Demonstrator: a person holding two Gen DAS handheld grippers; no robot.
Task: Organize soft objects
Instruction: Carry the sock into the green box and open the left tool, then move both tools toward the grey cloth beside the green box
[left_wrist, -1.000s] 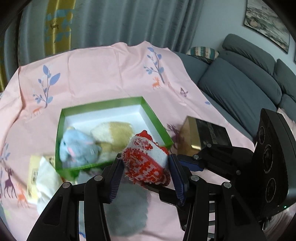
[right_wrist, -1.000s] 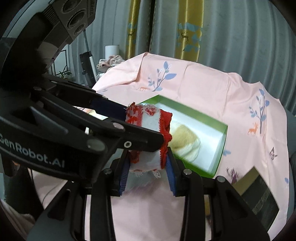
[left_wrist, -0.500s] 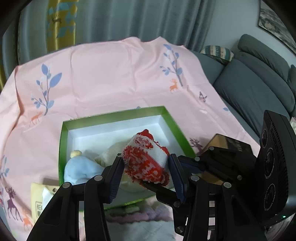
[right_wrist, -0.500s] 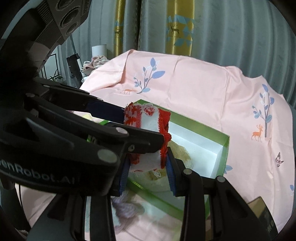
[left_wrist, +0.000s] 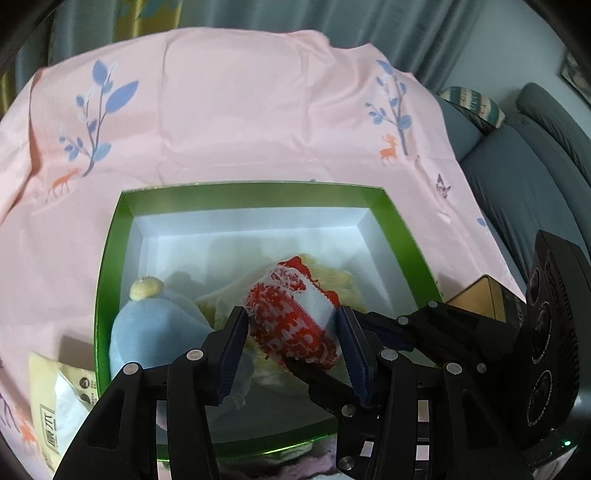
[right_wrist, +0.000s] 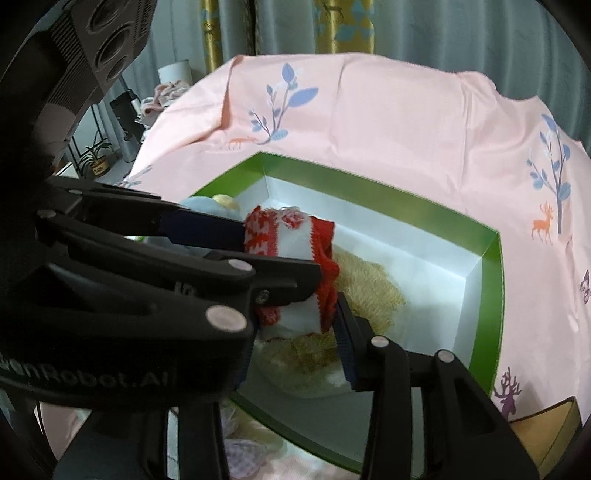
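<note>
Brought the red-and-white knitted fabric roll (left_wrist: 295, 317) forward and down: short of the near wall a second ago, now hung inside the rim of the open green-sided white cardboard box (left_wrist: 258, 192), just above the cream fluffy plush toy (right_wrist: 369, 288). Kept it pinched across the middle in the left gripper (left_wrist: 291, 325), blue pads pressed into both sides, no slack. Began easing off with the right gripper (right_wrist: 295, 325): jaws opening, the roll's lower end between them, one pad apparently touching its red edge. Left the pale blue plush toy (left_wrist: 155, 332) lying in the box's near-left corner. Read as the drop-off, with only the left release to come. Never touched the pink printed tablecloth (left_wrist: 240, 110) around the box.
</note>
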